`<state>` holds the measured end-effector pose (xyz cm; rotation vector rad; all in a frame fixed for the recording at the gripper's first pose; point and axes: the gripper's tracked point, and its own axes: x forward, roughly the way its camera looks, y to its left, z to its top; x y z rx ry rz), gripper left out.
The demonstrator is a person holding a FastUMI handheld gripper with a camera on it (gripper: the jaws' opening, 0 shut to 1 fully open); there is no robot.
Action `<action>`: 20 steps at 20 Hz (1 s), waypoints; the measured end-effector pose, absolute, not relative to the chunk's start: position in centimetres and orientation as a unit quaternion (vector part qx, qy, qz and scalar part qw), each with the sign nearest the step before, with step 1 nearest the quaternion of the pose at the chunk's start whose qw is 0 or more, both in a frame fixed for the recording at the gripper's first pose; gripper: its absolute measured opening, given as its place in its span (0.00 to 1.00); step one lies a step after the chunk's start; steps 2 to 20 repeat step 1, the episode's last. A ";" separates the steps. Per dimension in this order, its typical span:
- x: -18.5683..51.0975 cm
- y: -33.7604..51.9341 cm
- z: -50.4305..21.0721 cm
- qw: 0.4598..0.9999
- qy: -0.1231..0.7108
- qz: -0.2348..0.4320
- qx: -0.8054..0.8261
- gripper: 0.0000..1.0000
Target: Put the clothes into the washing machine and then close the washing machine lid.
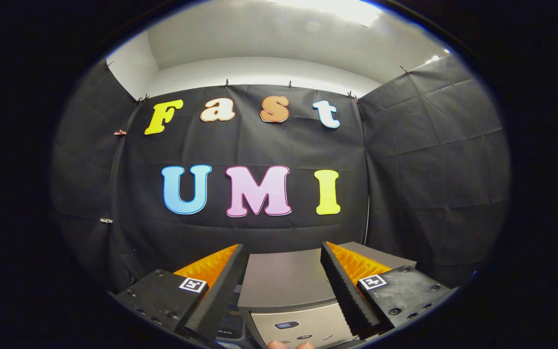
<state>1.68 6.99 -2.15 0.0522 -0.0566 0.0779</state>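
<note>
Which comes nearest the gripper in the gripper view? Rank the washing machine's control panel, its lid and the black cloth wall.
From the open gripper:
1. Control panel, between the fingers, low.
2. Lid, just beyond the panel, between the fingertips.
3. Black cloth wall, far behind the washing machine.

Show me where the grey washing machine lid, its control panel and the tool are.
Grey flat washing machine lid (284,278): gripper view, middle of its top.
Pale control panel (303,325): gripper view, front face.
Tool (284,254): gripper view, midway between open fingertips.

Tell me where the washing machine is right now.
In the gripper view, the washing machine sits low between the open claw's two fingers, its grey lid down, in front of the booth's black cloth wall.
</note>
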 end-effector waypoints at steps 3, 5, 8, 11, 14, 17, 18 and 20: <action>1.6 7.0 -2.2 0.999 -0.029 0.039 0.025 0.98; 1.6 7.0 -2.2 0.999 -0.029 0.039 0.025 0.98; 1.6 7.0 -2.2 0.999 -0.029 0.039 0.025 0.98; 1.6 7.0 -2.2 0.999 -0.029 0.039 0.025 0.98; 1.6 7.0 -2.2 0.999 -0.029 0.039 0.025 0.98; 1.6 7.0 -2.2 0.999 -0.029 0.039 0.025 0.98; 1.6 7.0 -2.2 0.999 -0.029 0.039 0.025 0.98; 1.6 7.0 -2.2 0.999 -0.029 0.039 0.025 0.98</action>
